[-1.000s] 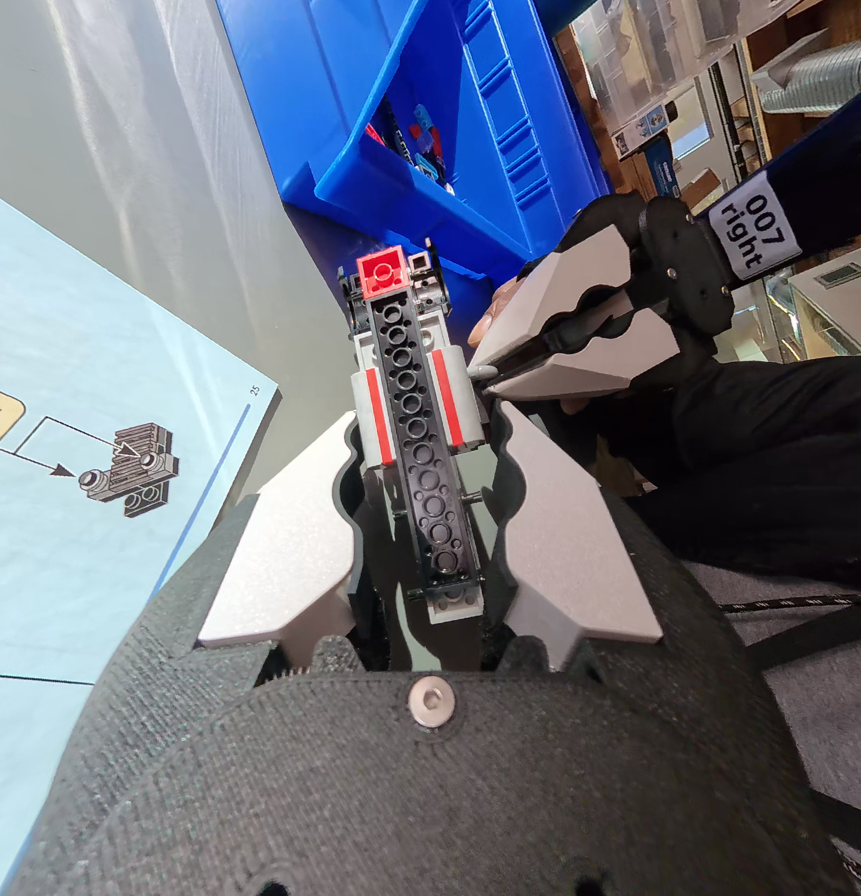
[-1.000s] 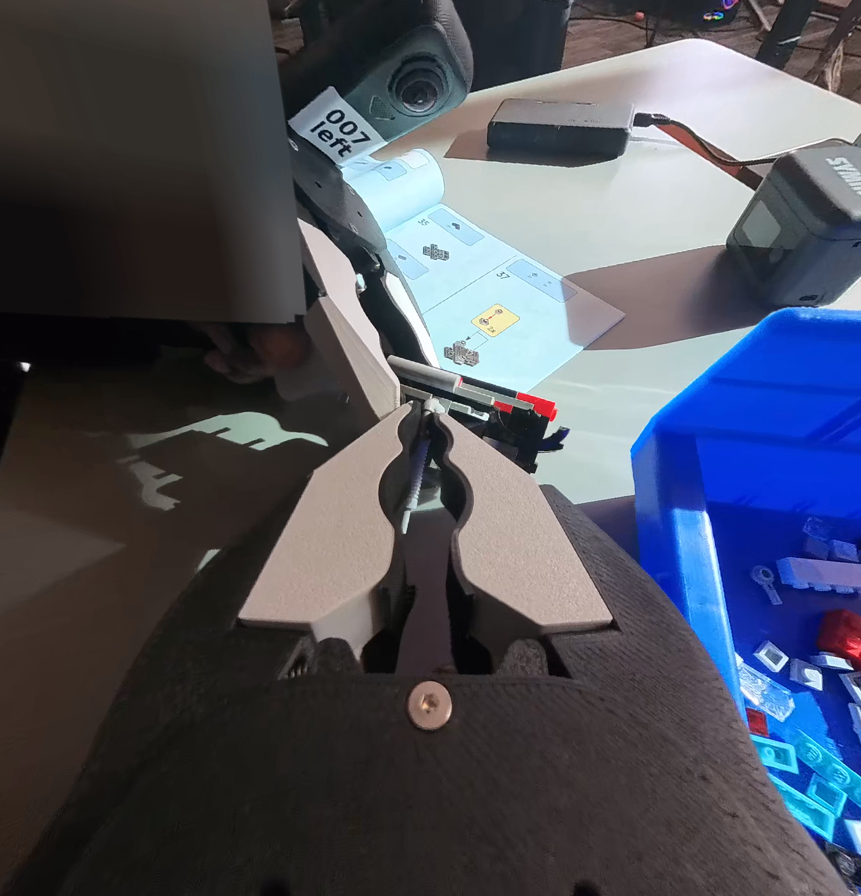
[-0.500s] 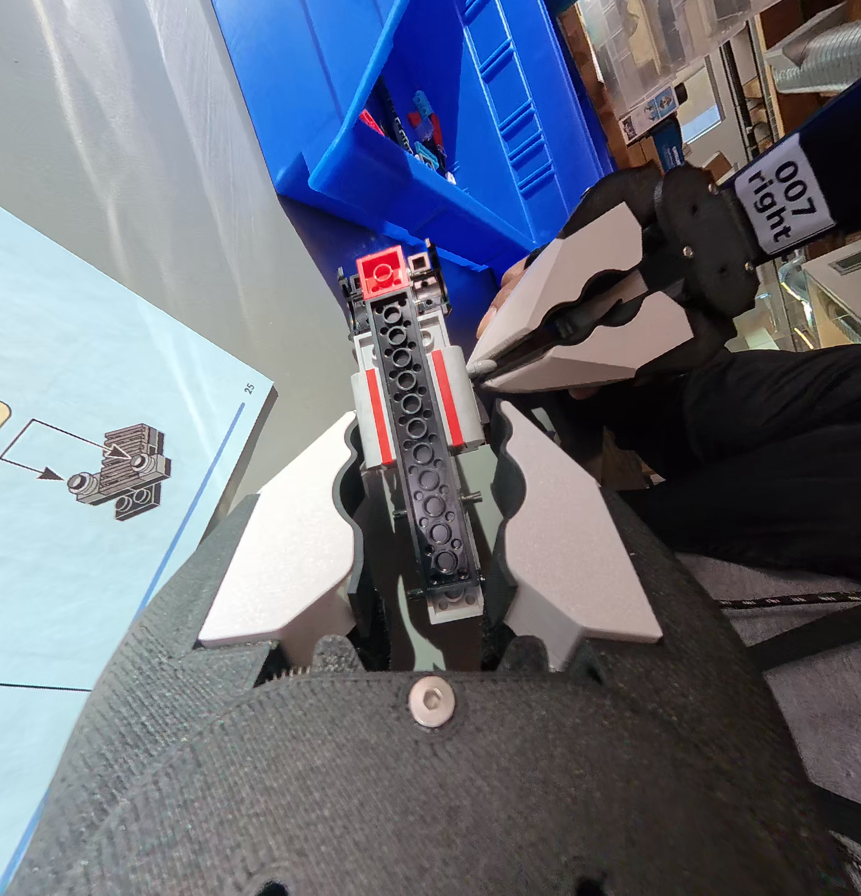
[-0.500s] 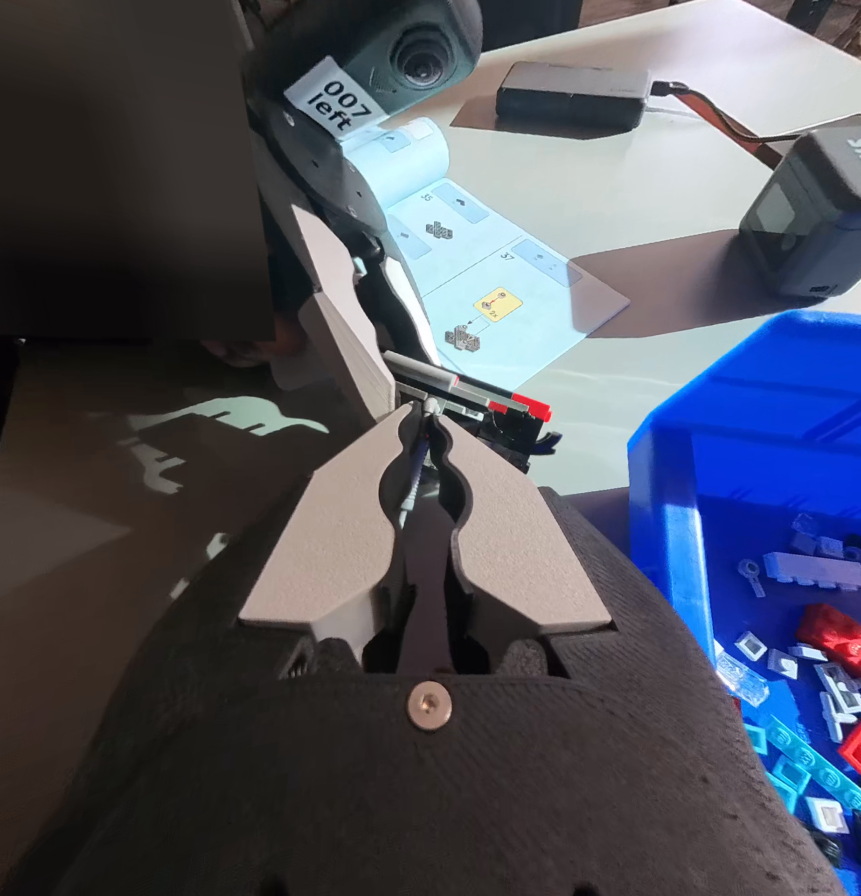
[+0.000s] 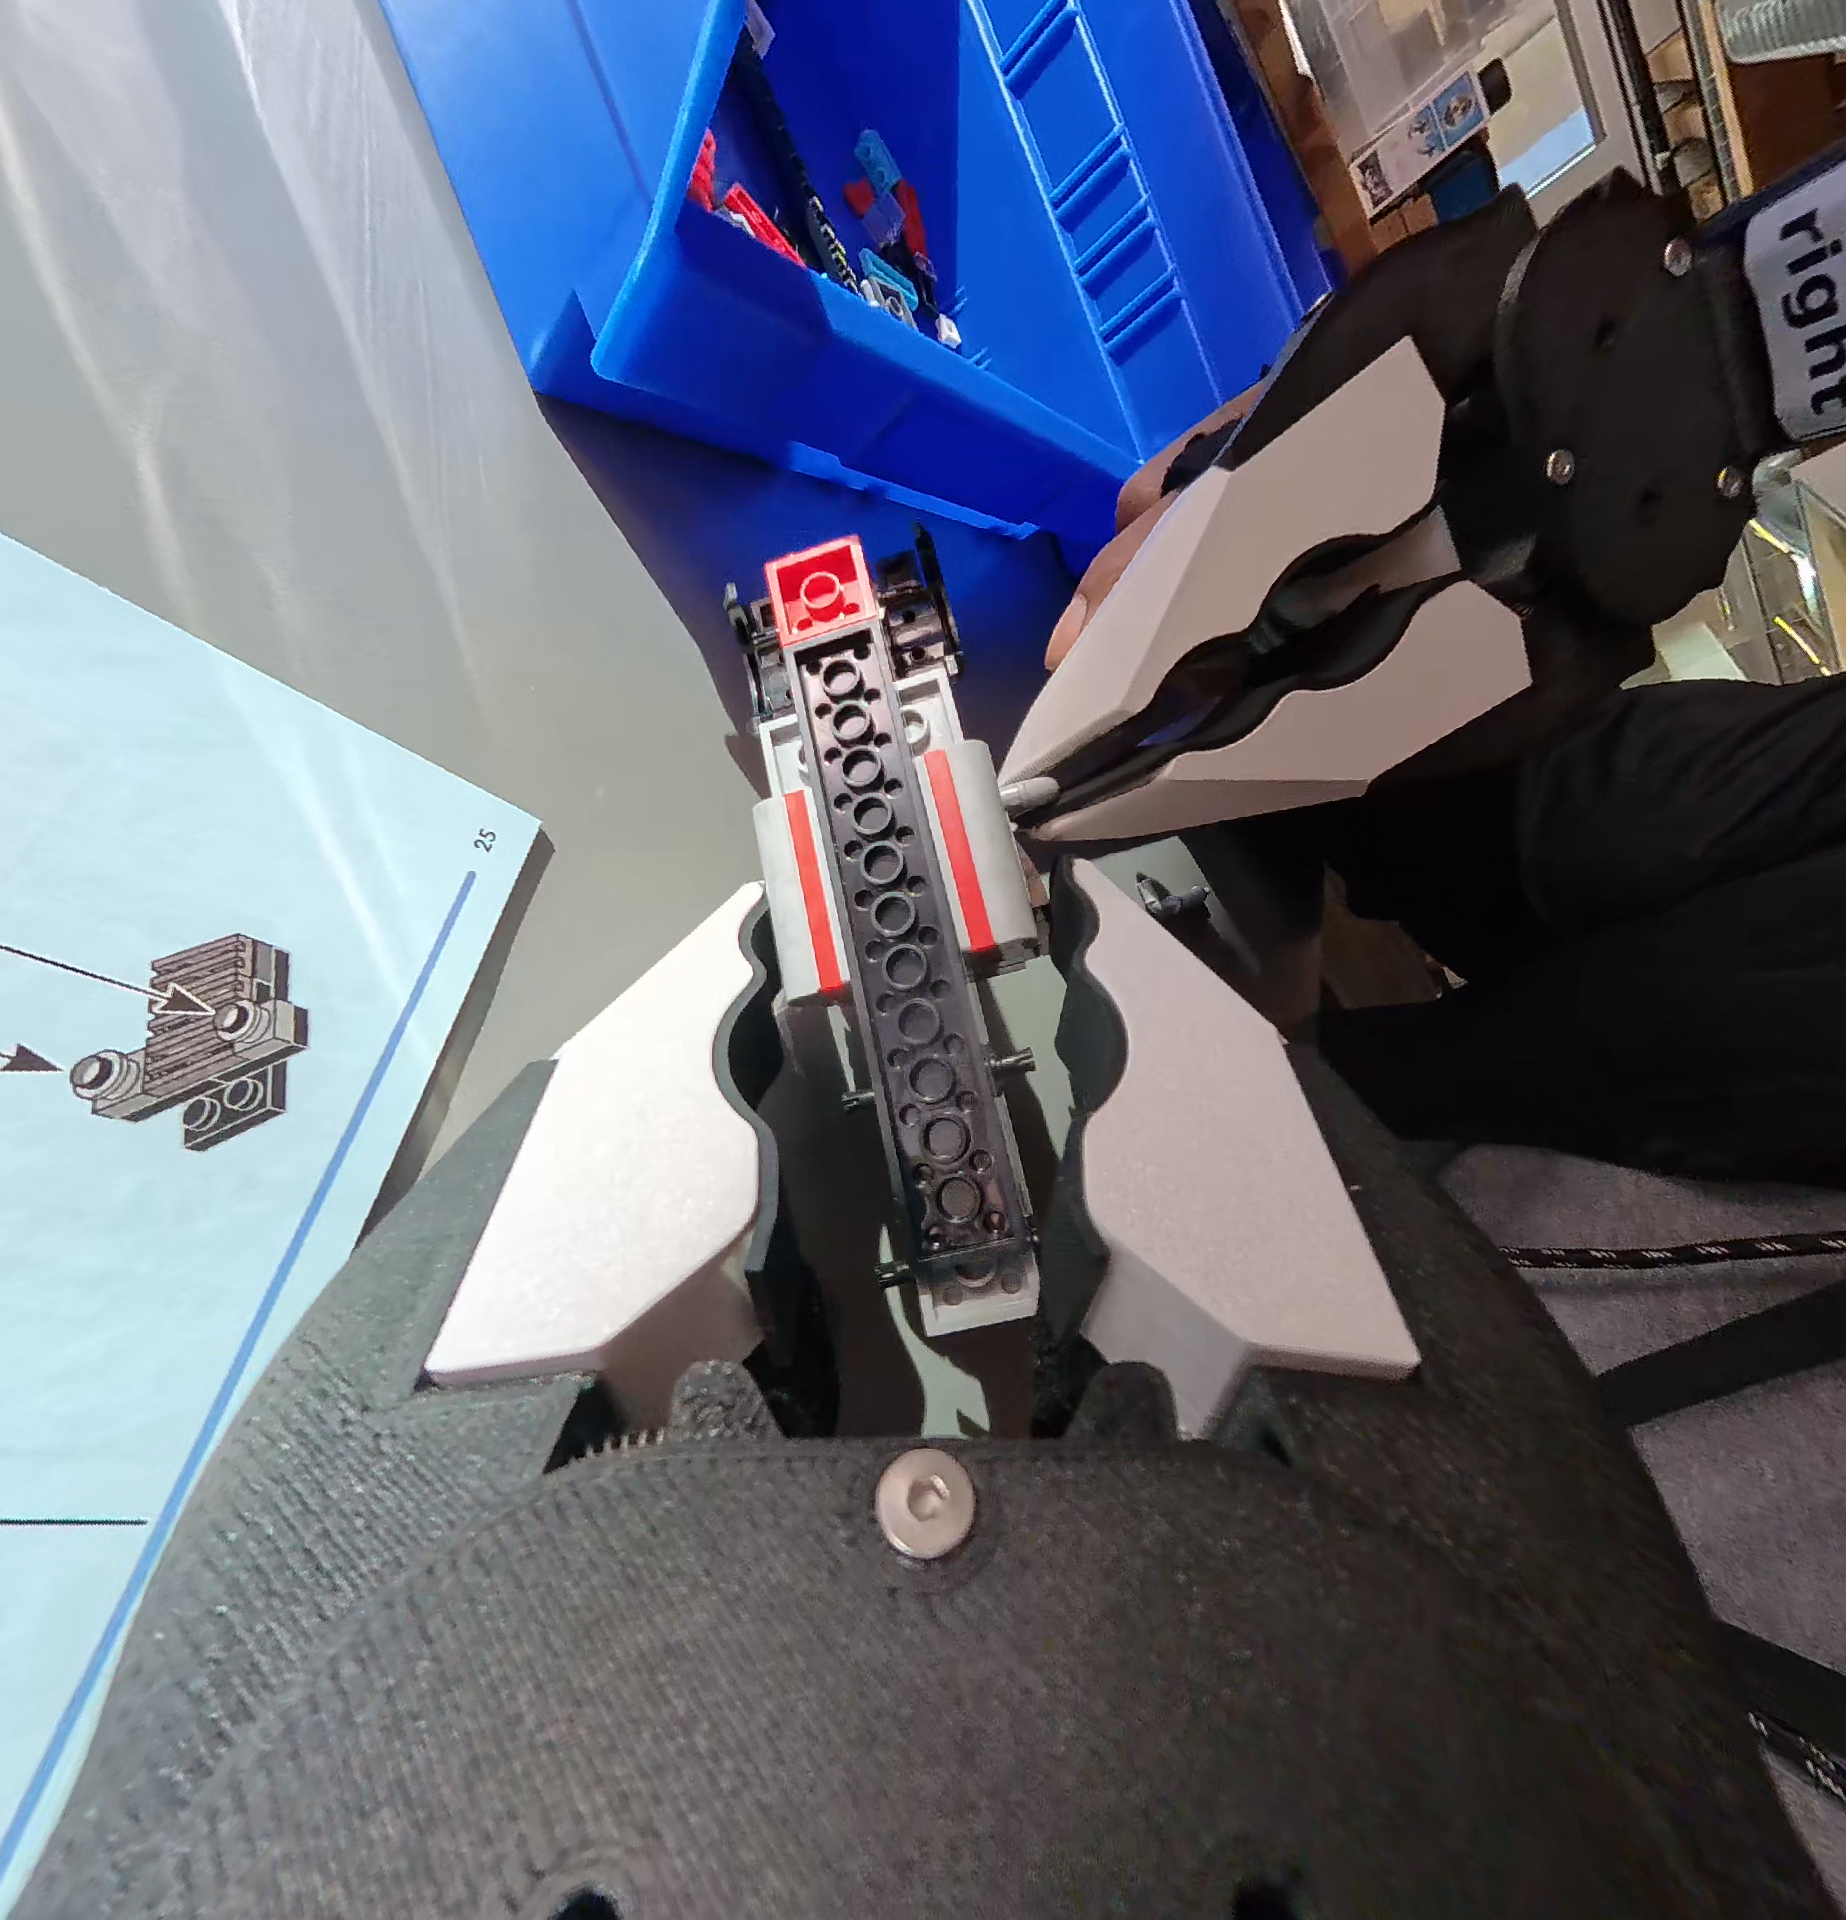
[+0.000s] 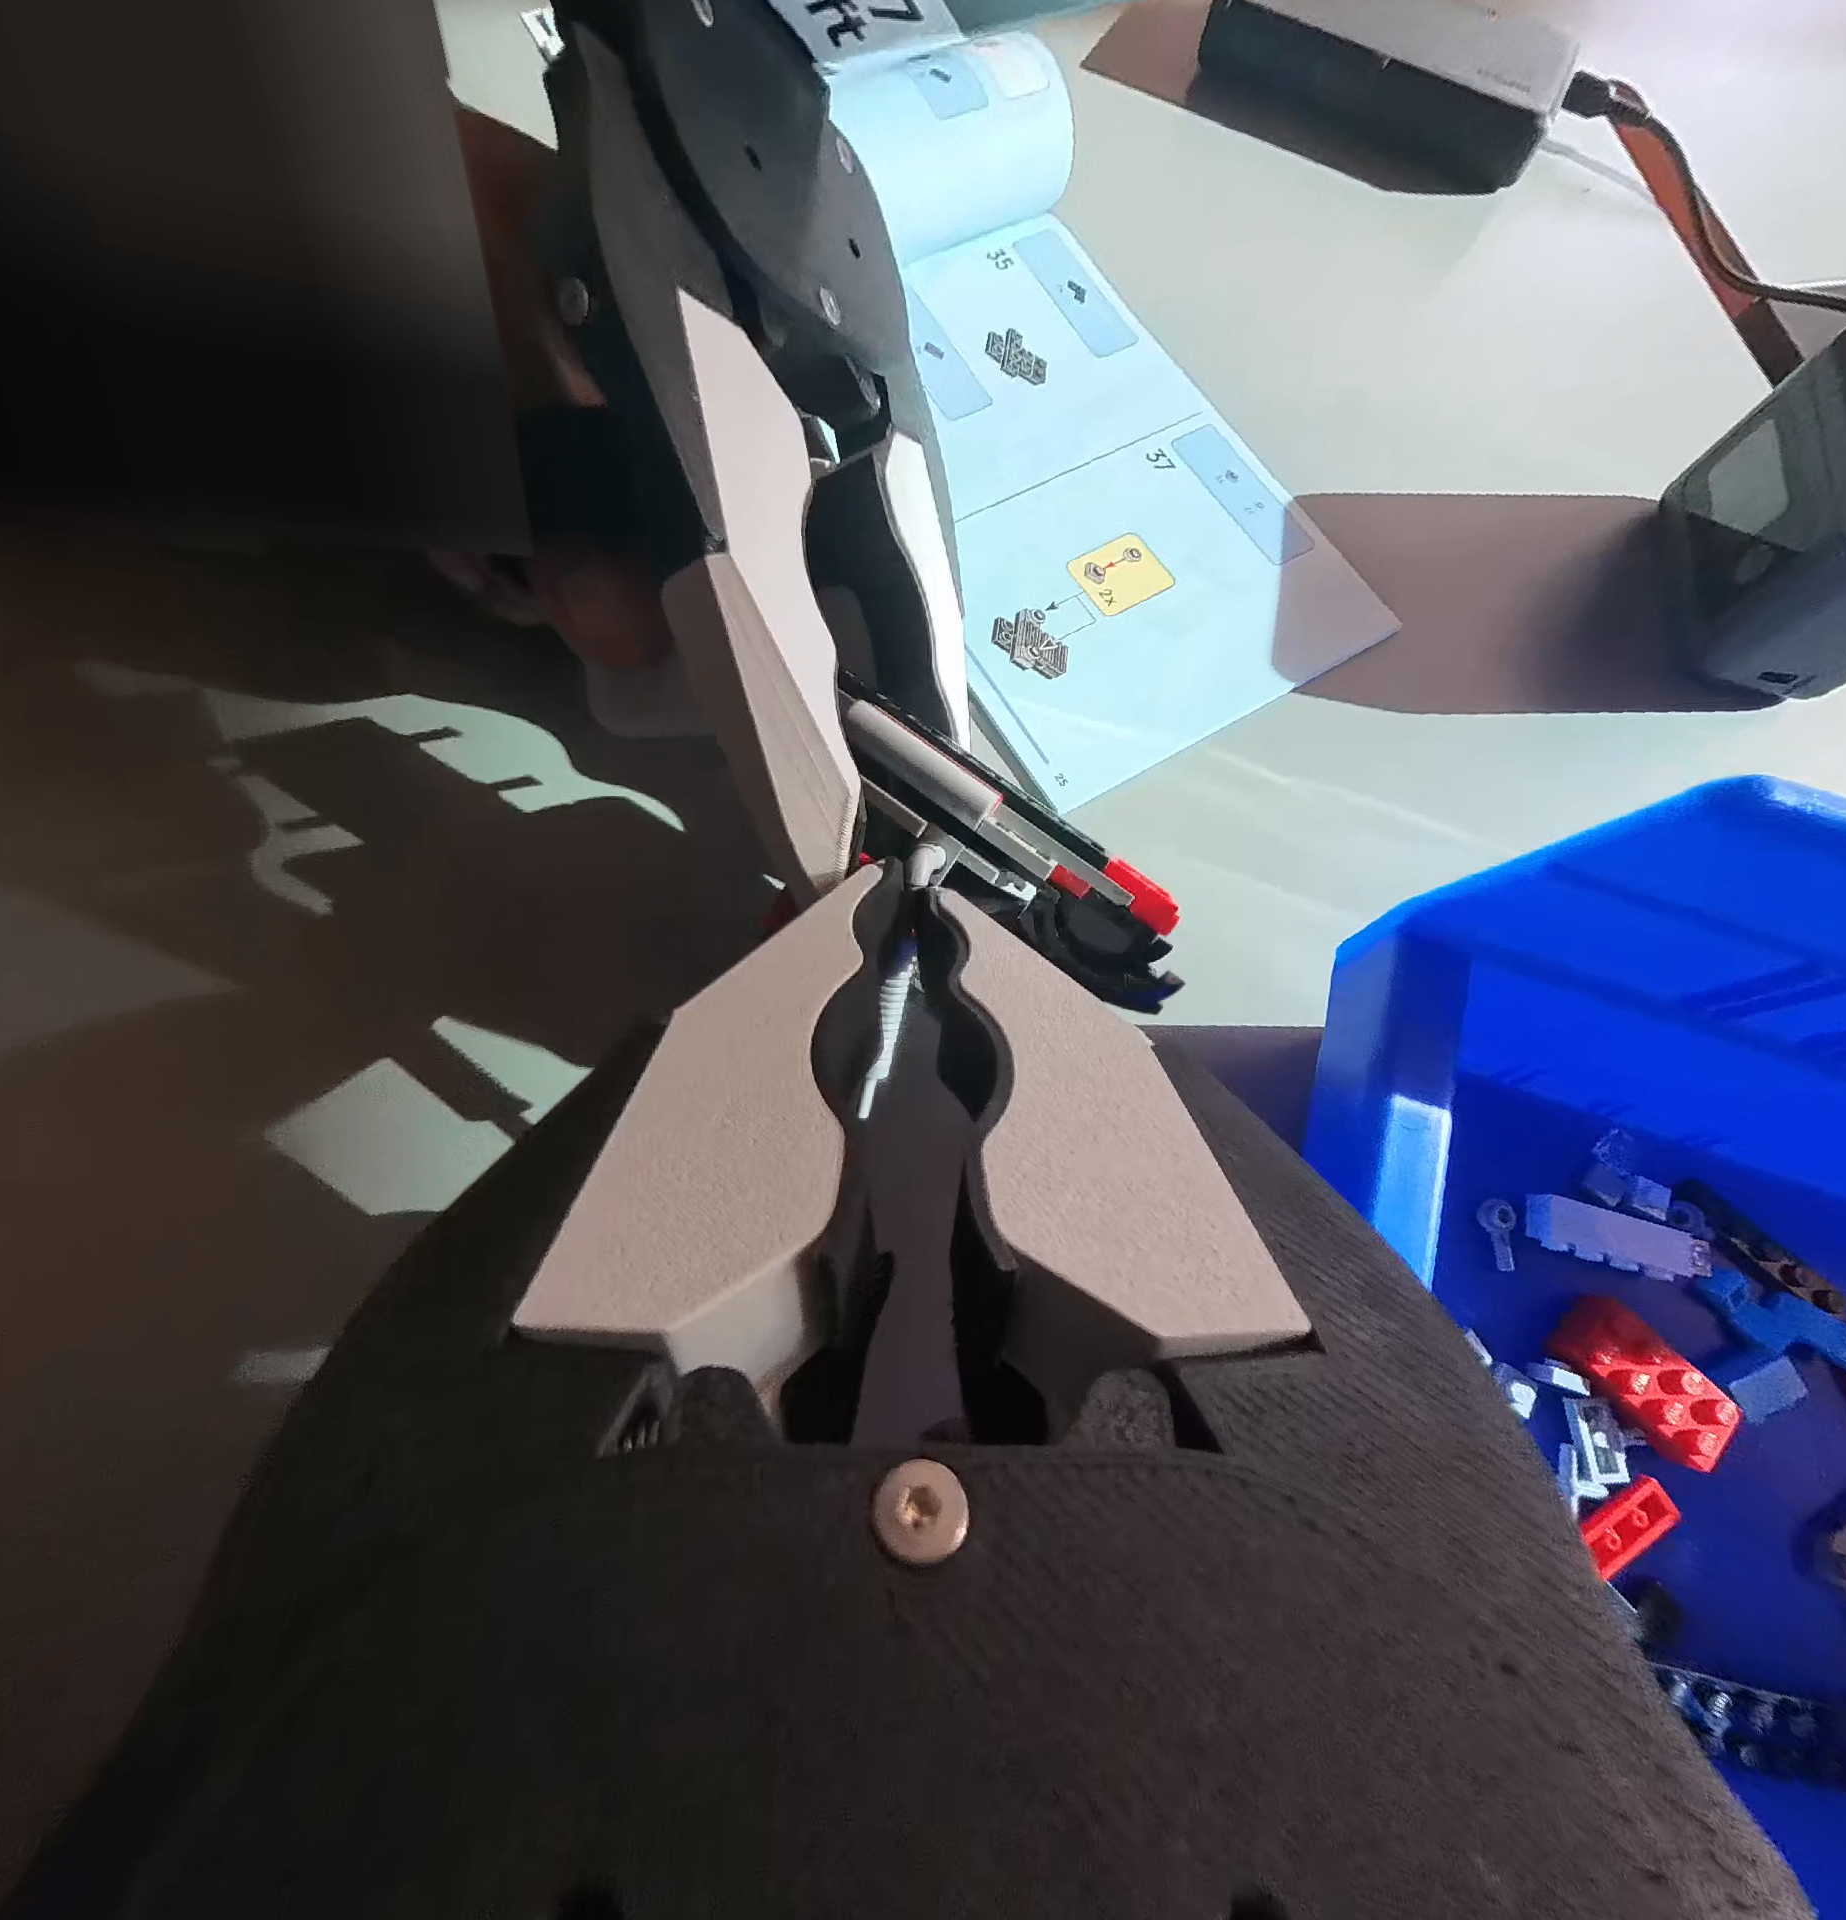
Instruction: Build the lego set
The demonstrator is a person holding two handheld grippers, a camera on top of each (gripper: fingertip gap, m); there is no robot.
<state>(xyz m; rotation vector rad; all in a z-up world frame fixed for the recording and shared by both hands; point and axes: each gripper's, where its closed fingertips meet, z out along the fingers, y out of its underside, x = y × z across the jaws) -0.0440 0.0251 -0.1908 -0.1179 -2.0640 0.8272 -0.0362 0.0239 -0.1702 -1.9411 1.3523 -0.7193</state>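
Since the earlier frame, we log the right hand-held gripper (image 6: pixel 914 894) nearer the lego model (image 5: pixel 898 935) at centre frame, closed on a thin grey pin (image 6: pixel 888 1023). Left hand-held gripper (image 5: pixel 914 914) clamps the model. Blue bin (image 5: pixel 815 343) crowds upper frame; counter (image 5: pixel 223 364) lies open upper left.

My left tongs (image 5: pixel 914 935): silver-grey plastic fingers, black textured body. Long lego build (image 5: pixel 903 935): black studded plate down the middle, light grey sides with red stripes, red brick at the tip. Thin rod piece (image 6: pixel 891 1023) in my right tongs (image 6: pixel 914 904): light grey, blue band. Plastic parts bin (image 5: pixel 794 343): bright blue. Instruction booklet (image 5: pixel 171 1039): pale blue pages, grey diagrams, one yellow box. Desk (image 5: pixel 223 416): plain grey.
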